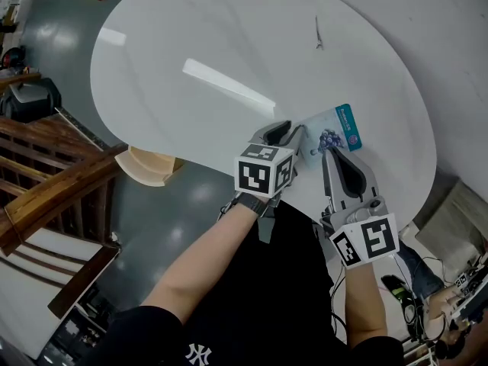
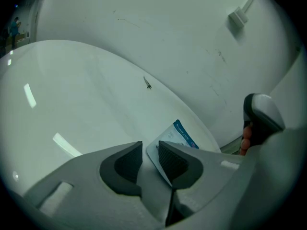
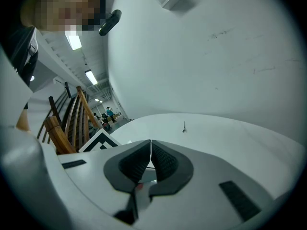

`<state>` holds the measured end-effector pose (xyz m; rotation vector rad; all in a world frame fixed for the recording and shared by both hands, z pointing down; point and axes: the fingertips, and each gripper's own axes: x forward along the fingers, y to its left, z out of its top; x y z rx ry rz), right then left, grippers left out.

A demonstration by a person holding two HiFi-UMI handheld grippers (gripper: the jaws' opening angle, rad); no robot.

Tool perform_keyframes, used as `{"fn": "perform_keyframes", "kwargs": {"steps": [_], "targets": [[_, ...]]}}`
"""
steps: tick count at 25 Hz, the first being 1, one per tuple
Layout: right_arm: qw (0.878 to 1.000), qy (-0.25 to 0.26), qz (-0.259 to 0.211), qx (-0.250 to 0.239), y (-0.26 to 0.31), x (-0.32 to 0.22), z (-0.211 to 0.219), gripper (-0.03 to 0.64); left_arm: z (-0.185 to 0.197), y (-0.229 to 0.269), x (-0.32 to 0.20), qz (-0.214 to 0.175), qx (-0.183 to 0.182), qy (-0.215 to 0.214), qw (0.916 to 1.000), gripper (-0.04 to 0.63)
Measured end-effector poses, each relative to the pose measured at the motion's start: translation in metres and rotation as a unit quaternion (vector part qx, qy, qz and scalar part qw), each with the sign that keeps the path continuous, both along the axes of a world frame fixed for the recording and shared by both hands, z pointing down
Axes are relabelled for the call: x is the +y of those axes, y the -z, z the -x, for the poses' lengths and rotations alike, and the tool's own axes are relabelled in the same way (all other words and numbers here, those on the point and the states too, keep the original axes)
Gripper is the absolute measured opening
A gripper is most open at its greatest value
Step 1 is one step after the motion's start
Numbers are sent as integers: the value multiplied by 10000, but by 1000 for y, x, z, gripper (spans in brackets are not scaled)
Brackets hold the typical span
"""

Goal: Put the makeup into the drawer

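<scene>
Step in hand: judged to be the pick-up of the makeup, a flat white sachet with a teal edge strip and a blue berry picture [image 1: 335,134], which lay on the glossy white oval tabletop [image 1: 229,44]; no drawer showed in any view.

Sachet position: flat on the tabletop near the person's edge, between the two tools.

Left gripper [image 1: 293,130]: its dark ribbed fingers [image 2: 172,159] stood a little apart. In the left gripper view a corner of the sachet [image 2: 180,133] showed in the narrow gap, close against the right-hand pad, with the rest of it behind that finger. Nothing was clamped.

Right gripper [image 1: 326,151]: its tips sat over the sachet's near, lower part in the head view. In the right gripper view the fingers [image 3: 165,162] met tip to tip, and nothing could be made out caught between them.

Next move, as a judgement: a thin sachet on a slick tabletop gives little edge to bite. The left fingers would need the corner properly between the pads before closing, with the right tool holding the sachet from sliding. After that, the drawer would have to be found.

Risk: the sachet could skate away or slip from a shallow pinch.
</scene>
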<state>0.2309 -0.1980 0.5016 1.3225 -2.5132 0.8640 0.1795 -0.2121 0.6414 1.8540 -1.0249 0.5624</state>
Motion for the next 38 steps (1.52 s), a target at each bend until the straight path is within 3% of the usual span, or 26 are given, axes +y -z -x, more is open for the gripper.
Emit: {"fn": "perform_keyframes", "kwargs": {"steps": [7, 10, 13, 20, 22, 29, 38], "targets": [[10000, 0, 62, -30, -3, -7, -2, 17, -3, 0, 1, 308, 81, -83, 9995, 104], [10000, -13, 86, -47, -3, -9, -4, 17, -2, -1, 1, 312, 49, -74, 9995, 100], [9999, -25, 115, -54, -6, -10, -6, 17, 1, -4, 0, 328, -54, -71, 9994, 46], [9998, -36, 167, -36, -8, -9, -6, 17, -10, -4, 8, 264, -120, -384, 9988, 43], [9998, -57, 159, -44, -9, -10, -9, 17, -12, -4, 10, 211, -167, -406, 9988, 13], [9998, -119, 38, -138, 1, -15, -12, 17, -15, 33, 0, -421, -52, -483, 9979, 9], [9982, -509, -280, -176, 39, -14, -8, 16, -13, 109, -3, -1473, -119, -929, 9847, 9]]}}
